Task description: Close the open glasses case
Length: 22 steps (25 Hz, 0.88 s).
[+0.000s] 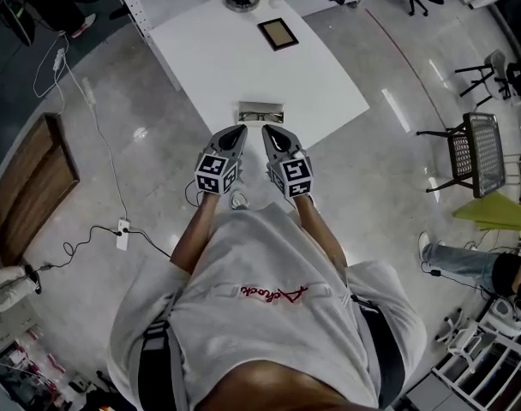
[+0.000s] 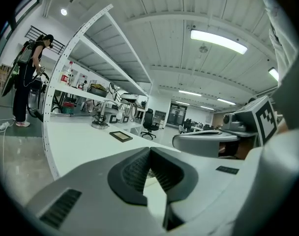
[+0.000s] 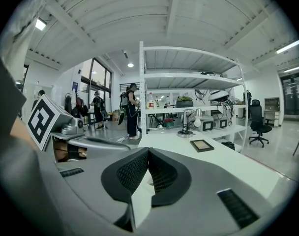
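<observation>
Case at 12 o'clock, both claws empty.
Head view: glasses case point(image 1: 260, 110) lies on the table's point(image 1: 243, 67) near edge, long axis 9-to-3, straight ahead of left gripper point(image 1: 238, 130) and right gripper point(image 1: 268, 130), about equally near. Left gripper view: jaws together, nothing between. Right gripper view: the same.

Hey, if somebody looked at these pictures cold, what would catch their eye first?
First come the two grey grippers, the left gripper and the right gripper, held side by side with jaws shut on nothing and pointing at the near edge of the white table. Just beyond their tips, at that edge, lies the open glasses case. Farther back on the table lies a small dark framed picture.
</observation>
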Motion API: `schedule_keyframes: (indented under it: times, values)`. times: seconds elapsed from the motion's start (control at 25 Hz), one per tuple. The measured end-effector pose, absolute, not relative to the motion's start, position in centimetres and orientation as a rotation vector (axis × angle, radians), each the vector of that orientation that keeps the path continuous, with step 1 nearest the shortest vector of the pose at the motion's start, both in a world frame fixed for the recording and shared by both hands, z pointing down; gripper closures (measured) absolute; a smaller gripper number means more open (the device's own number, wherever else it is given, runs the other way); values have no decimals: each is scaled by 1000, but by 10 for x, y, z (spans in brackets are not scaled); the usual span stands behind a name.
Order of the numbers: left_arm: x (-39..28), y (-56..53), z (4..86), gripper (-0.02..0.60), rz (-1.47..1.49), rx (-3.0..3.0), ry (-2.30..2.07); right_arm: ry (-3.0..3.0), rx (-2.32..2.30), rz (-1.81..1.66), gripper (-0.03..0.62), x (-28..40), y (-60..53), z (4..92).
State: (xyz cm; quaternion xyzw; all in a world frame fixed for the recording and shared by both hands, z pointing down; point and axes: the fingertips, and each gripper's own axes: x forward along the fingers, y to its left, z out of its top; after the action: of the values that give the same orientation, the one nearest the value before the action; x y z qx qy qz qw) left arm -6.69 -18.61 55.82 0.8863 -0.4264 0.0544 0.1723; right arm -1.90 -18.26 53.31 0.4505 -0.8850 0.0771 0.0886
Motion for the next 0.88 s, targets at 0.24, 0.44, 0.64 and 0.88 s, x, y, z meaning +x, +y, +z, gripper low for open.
schedule_keyframes:
  times: [0.24, 0.44, 0.64, 0.88]
  values:
    - [-76, -209, 565, 557, 176, 2520, -1181, -2609, 1381, 256, 563, -25, -205, 544]
    - [-73, -224, 574, 557, 184, 2514, -1155, -2595, 1397, 275, 563, -23, -219, 550]
    - [-61, -228, 581, 557, 197, 2514, -1119, -2571, 1430, 304, 563, -9, -223, 559]
    - [-45, -235, 590, 557, 223, 2483, -1116, -2563, 1406, 328, 563, 8, -233, 566]
